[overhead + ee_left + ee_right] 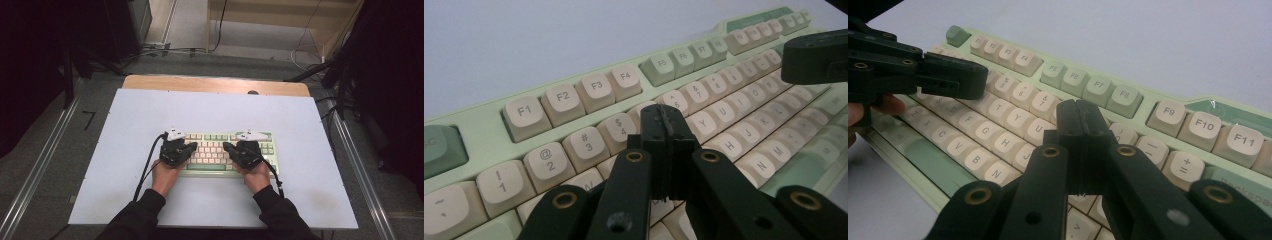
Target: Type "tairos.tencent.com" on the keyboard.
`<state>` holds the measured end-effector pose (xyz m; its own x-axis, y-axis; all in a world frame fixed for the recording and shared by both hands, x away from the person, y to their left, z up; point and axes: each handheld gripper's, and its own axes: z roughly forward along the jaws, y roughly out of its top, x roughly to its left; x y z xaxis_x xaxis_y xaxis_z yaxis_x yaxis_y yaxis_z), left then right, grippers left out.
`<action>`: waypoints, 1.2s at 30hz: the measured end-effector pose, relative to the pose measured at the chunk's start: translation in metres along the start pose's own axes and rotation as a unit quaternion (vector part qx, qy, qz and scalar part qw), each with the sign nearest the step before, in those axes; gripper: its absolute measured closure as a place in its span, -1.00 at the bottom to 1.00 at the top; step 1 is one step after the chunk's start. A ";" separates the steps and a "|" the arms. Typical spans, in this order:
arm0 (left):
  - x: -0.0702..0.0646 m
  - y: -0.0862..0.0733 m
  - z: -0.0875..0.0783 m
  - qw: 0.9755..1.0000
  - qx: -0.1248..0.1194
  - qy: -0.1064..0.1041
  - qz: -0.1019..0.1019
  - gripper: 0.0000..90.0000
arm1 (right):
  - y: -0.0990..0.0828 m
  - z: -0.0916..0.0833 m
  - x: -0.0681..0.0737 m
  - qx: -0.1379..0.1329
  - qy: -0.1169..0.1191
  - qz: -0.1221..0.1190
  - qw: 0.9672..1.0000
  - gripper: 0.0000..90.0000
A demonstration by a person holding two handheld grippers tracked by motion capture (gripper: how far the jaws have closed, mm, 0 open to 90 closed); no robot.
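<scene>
you have both tongs pressed together over the keyboard [227,150], which lies mid-table. left gripper [667,117] hovers near key 5, perhaps touching; right gripper [1081,112] near 8. press straight down, one key at once.

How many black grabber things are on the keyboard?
2. The left gripper is over the keyboard's left half, jaws shut. The right gripper is over its right half, jaws shut too. Both point toward the middle keys.
</scene>
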<state>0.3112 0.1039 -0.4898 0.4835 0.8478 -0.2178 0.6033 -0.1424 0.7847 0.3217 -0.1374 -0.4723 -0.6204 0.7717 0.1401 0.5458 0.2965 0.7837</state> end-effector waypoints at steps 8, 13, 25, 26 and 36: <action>-0.001 0.002 -0.006 1.000 -0.013 -0.006 -0.004 1.00 | 0.000 0.000 0.000 0.000 -0.001 -0.001 1.000 0.94; -0.001 0.001 -0.009 1.000 -0.015 -0.009 -0.007 1.00 | 0.000 0.001 0.000 0.001 -0.002 -0.001 1.000 0.94; 0.001 0.000 -0.014 1.000 -0.018 -0.015 -0.011 1.00 | -0.001 0.003 -0.001 0.002 -0.004 0.000 1.000 0.94; 0.001 0.000 -0.015 1.000 -0.018 -0.015 -0.011 1.00 | -0.001 0.002 -0.001 0.003 -0.005 0.001 1.000 0.94; 0.003 -0.001 -0.019 1.000 -0.020 -0.015 -0.012 1.00 | -0.002 0.005 -0.002 0.007 -0.008 0.002 1.000 0.94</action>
<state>0.3001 0.1160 -0.4801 0.4881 0.8350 -0.2542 0.5897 -0.1008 0.8013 0.3250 -0.1368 -0.4774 -0.6094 0.7814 0.1340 0.5565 0.3012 0.7743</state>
